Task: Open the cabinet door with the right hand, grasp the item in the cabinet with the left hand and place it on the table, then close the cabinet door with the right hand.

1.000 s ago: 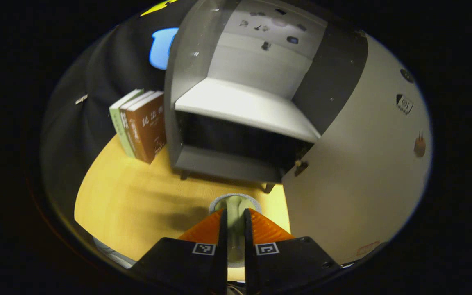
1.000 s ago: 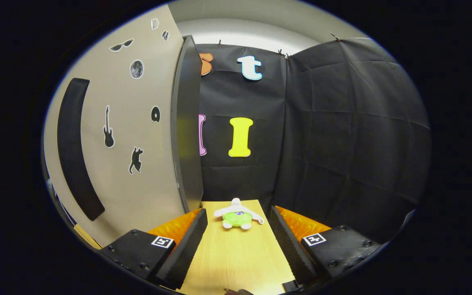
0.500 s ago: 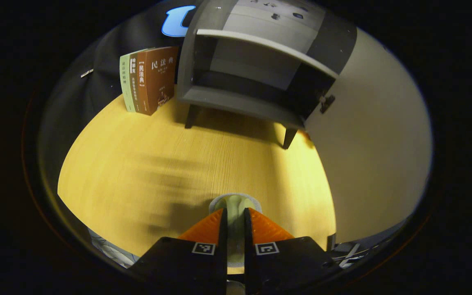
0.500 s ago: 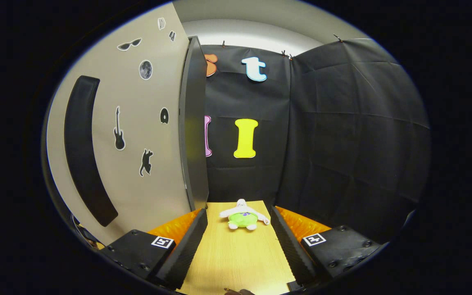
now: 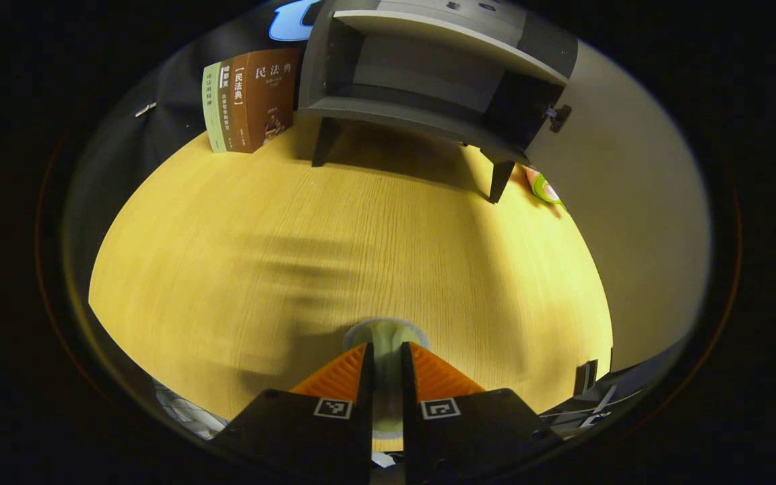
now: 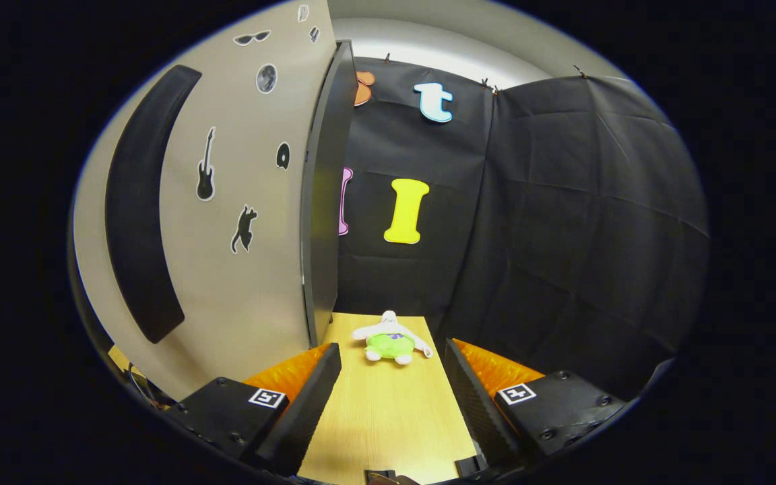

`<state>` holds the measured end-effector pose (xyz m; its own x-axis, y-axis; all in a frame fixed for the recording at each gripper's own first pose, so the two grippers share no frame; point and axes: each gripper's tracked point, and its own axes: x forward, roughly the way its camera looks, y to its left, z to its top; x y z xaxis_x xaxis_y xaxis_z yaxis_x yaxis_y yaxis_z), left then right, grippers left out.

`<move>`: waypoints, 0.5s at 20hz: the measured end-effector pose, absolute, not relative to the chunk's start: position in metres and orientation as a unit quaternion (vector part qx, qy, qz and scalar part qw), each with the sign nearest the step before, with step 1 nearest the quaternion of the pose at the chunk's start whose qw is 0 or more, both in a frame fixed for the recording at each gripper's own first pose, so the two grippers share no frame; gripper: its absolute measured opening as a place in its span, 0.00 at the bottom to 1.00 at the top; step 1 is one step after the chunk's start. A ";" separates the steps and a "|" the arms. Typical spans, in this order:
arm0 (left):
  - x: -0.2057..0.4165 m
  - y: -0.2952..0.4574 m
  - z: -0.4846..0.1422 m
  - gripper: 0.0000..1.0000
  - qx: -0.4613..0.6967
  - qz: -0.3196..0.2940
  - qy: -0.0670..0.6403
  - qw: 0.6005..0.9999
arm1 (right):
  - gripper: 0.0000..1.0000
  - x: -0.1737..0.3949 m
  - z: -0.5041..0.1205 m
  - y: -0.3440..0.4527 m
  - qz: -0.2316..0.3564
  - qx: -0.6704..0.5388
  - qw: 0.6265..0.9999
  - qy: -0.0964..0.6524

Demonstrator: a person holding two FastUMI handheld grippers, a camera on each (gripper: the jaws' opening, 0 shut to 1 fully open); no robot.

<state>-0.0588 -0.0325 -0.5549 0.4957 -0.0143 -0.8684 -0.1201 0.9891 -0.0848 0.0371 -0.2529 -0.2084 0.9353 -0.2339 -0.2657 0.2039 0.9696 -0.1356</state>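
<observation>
A small pale round-rimmed item [image 5: 386,331] sits pinched between the fingers of my left gripper [image 5: 386,347], which is shut on it just above the wooden table [image 5: 280,229]. The grey cabinet [image 5: 422,114] stands on legs at the table's far side, its lower shelf bare. Its beige door [image 5: 630,202] is swung wide to the right. In the right gripper view the door's outer face [image 6: 240,269] with stickers and a long black handle [image 6: 139,202] fills the left. My right gripper [image 6: 391,377] is open beside the door's edge [image 6: 324,202], touching nothing.
Three upright books [image 5: 250,101] lean left of the cabinet. A green and white plush toy [image 6: 390,342] lies on the table beyond my right gripper, and the same plush toy [image 5: 544,190] peeks out near the cabinet's right leg. Black cloth walls close in the booth.
My left gripper has pulled back from the cabinet and tilted down toward the table, still holding the item. The right gripper has shifted slightly; the door stays wide.
</observation>
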 end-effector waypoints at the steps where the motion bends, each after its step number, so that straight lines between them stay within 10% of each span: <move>1: -0.058 -0.033 -0.556 0.23 -0.063 0.029 0.500 0.863 | 0.98 0.038 -0.210 -0.253 -0.112 -0.050 0.982 0.141; 10: -0.055 -0.033 -0.560 0.29 -0.062 0.026 0.498 0.864 | 0.98 0.037 -0.208 -0.263 -0.123 -0.036 0.982 0.139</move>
<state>-0.0553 -0.0334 -0.5599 0.5020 -0.0162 -0.8647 -0.1077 0.9909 -0.0810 0.0365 -0.2632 -0.2081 0.9309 -0.2517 -0.2647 0.2315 0.9671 -0.1056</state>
